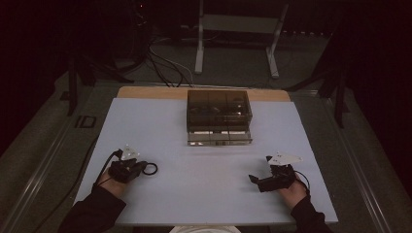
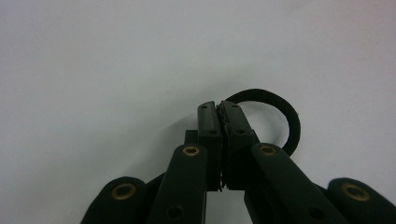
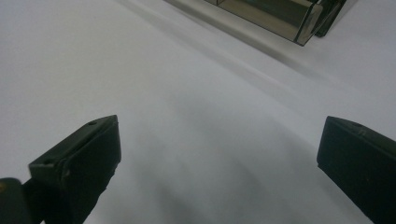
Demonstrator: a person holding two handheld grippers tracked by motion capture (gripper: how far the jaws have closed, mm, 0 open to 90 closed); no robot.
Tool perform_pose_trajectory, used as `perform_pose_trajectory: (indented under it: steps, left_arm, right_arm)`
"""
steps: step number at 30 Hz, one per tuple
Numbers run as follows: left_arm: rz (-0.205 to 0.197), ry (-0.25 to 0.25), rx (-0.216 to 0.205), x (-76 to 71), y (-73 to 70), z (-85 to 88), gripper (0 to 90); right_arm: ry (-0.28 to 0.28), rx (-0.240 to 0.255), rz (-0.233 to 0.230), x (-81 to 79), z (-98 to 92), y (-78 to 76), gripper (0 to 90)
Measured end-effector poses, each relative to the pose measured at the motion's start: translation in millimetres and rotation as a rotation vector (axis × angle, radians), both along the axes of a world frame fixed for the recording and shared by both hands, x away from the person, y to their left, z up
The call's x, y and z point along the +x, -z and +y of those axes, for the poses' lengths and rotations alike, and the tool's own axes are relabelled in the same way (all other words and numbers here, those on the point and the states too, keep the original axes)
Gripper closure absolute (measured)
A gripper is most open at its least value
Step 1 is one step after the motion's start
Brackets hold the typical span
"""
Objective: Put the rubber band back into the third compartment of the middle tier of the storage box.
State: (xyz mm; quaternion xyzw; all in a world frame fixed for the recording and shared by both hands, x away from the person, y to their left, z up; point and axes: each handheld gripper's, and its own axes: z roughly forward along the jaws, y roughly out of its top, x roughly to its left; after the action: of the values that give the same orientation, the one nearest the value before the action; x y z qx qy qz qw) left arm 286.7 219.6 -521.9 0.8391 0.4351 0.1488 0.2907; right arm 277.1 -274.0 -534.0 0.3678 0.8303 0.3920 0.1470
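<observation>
High view is dim and grainy for me; only the white table (image 1: 204,184) catches light, surroundings near black. Both gripper views brighter, flat overhead light, soft shadows under the jaws. Smoked box (image 3: 280,14) blurred, slight glare on its edge.

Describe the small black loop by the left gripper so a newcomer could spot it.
On the white table sheet, look near-left at the left gripper. A thin black elastic ring lies flat there, pinched at one edge in the shut jaws: the sheet's one loose small item.
</observation>
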Motion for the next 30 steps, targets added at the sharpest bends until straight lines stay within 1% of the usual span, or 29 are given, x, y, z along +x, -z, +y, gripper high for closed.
perform_pose_trajectory:
  steps: [7, 9, 11, 12, 15, 16, 21, 22, 27, 30]
  left_arm:
    - [-0.005, 0.006, 0.000, 0.4, -3.9, -1.1, 90.0]
    - [-0.011, 0.008, -0.008, 0.8, -5.7, -2.2, 90.0]
    - [-0.014, 0.013, -0.003, 1.1, -7.5, -3.2, 90.0]
    - [-0.020, 0.013, -0.010, 1.2, -9.2, -4.8, 90.0]
    - [-0.030, 0.011, -0.009, 1.6, -10.9, -6.3, 90.0]
    - [-0.032, 0.010, -0.022, 2.4, -12.5, -7.3, 90.0]
    - [-0.034, 0.015, -0.018, 4.4, -15.0, -9.3, 90.0]
    - [-0.046, 0.006, -0.019, 5.2, -15.9, -10.1, 90.0]
    - [-0.049, 0.000, -0.018, 7.5, -18.3, -11.0, 90.0]
    - [-0.048, 0.009, -0.027, 9.6, -21.1, -13.3, 90.0]
  right_arm:
    - [0.003, 0.000, 0.002, 0.2, 0.0, 0.2, 0.0]
    - [0.003, 0.001, 0.002, 0.2, 0.1, 0.1, 0.0]
    - [0.005, 0.002, 0.004, 0.0, 0.1, 0.0, 0.0]
    - [0.005, 0.002, 0.004, 0.1, 0.1, 0.0, 0.0]
    - [0.005, 0.002, 0.004, 0.2, 0.0, 0.1, 0.0]
    - [0.005, 0.002, 0.004, 0.2, -0.1, 0.1, 0.0]
    - [0.005, 0.003, 0.005, 0.3, 0.0, 0.1, 0.0]
    - [0.005, 0.004, 0.006, 0.3, 0.0, 0.2, 0.0]
    - [0.005, 0.003, 0.009, 0.8, -0.1, 0.7, 0.0]
    - [0.004, 0.003, 0.007, 0.6, -0.2, 0.3, 0.0]
